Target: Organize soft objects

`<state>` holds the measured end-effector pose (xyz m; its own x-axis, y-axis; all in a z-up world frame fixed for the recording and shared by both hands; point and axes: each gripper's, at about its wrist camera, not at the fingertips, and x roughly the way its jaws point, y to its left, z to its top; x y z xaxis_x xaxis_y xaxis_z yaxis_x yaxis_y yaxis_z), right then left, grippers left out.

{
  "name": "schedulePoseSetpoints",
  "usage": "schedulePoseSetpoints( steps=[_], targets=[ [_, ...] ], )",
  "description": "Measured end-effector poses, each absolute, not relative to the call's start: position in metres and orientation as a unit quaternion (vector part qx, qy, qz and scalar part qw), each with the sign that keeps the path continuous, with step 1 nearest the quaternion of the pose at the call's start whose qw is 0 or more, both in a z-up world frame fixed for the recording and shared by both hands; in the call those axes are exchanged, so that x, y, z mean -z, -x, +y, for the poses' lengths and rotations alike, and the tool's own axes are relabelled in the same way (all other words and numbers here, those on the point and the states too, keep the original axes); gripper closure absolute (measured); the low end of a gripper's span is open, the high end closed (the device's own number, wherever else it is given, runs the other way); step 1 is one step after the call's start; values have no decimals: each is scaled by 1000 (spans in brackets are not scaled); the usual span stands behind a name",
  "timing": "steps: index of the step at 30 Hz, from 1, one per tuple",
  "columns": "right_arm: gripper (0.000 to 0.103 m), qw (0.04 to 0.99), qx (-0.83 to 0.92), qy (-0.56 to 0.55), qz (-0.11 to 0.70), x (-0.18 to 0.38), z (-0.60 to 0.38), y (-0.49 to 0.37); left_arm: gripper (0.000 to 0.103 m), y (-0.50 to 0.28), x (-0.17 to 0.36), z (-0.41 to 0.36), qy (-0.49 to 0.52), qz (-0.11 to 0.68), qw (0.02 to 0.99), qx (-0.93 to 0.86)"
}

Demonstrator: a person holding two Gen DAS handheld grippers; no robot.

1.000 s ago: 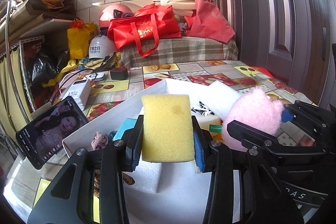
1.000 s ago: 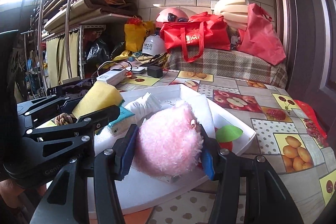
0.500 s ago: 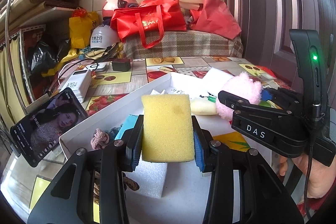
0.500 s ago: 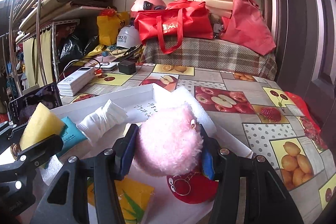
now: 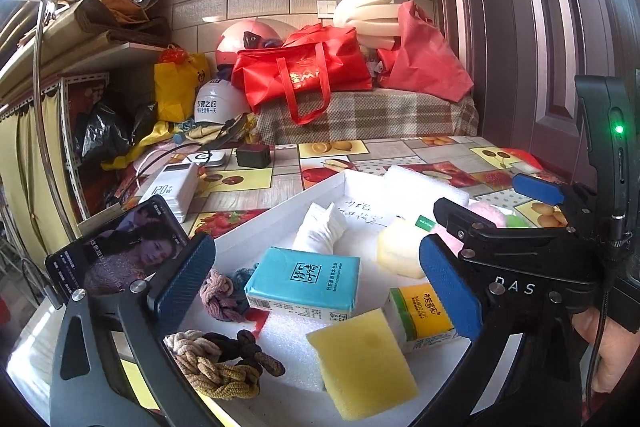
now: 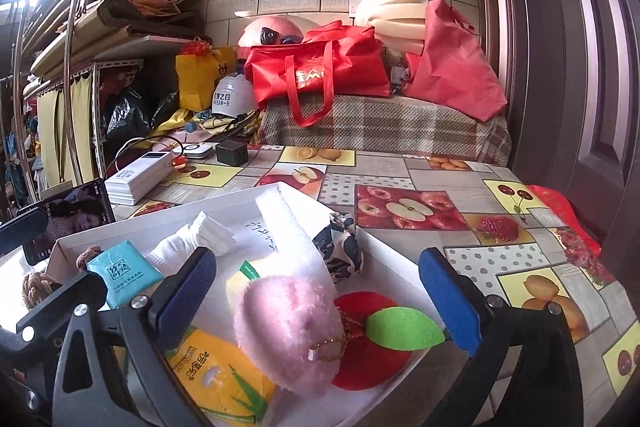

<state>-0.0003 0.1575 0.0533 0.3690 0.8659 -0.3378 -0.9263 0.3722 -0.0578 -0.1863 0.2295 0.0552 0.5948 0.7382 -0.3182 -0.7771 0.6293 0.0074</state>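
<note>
Fingers of the left gripper (image 5: 316,291) spread wide in the left wrist view, jaws just opened, pads clear of everything. Yellow sponge (image 5: 364,359) released, lying tilted inside the white tray (image 5: 280,207), one edge propped against the yellow tissue pack (image 5: 424,315). Teal tissue pack (image 5: 304,283) just behind it, braided hair ties (image 5: 216,363) near the front-left corner, rolled white cloth (image 5: 320,235) further back. Best handled now by backing straight out, pads kept apart and lifted slightly, so as not to snag the sponge or drag the ties. Worth checking that the sponge sits flat, not leaning; probably light enough to tip with one brush of a pad. Right-hand tool visible at the edge, held by a hand (image 5: 612,355).

Seen from the right wrist: right gripper (image 6: 316,291) likewise wide, jaws just opened, nothing pinched. Pink plush ball (image 6: 288,331) set down between the pads but touched by neither, resting in the tray (image 6: 384,247) on the red felt apple (image 6: 372,359) with its green leaf, beside the yellow tissue pack (image 6: 216,375). Chain of the plush lying over the apple. Retreat upward and back advisable, since fuzzy fibres may cling to a pad. Spotted fabric piece (image 6: 340,247) draped at the tray's far rim, possibly next to tuck in.
</note>
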Motion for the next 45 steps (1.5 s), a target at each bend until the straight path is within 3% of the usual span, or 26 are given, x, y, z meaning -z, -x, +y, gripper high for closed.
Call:
schedulePoseSetpoints(
  steps=[45],
  targets=[
    [0,834,-532,84,117,-54,74,7,0,189,-56,177,66,138,893,-424]
  ],
)
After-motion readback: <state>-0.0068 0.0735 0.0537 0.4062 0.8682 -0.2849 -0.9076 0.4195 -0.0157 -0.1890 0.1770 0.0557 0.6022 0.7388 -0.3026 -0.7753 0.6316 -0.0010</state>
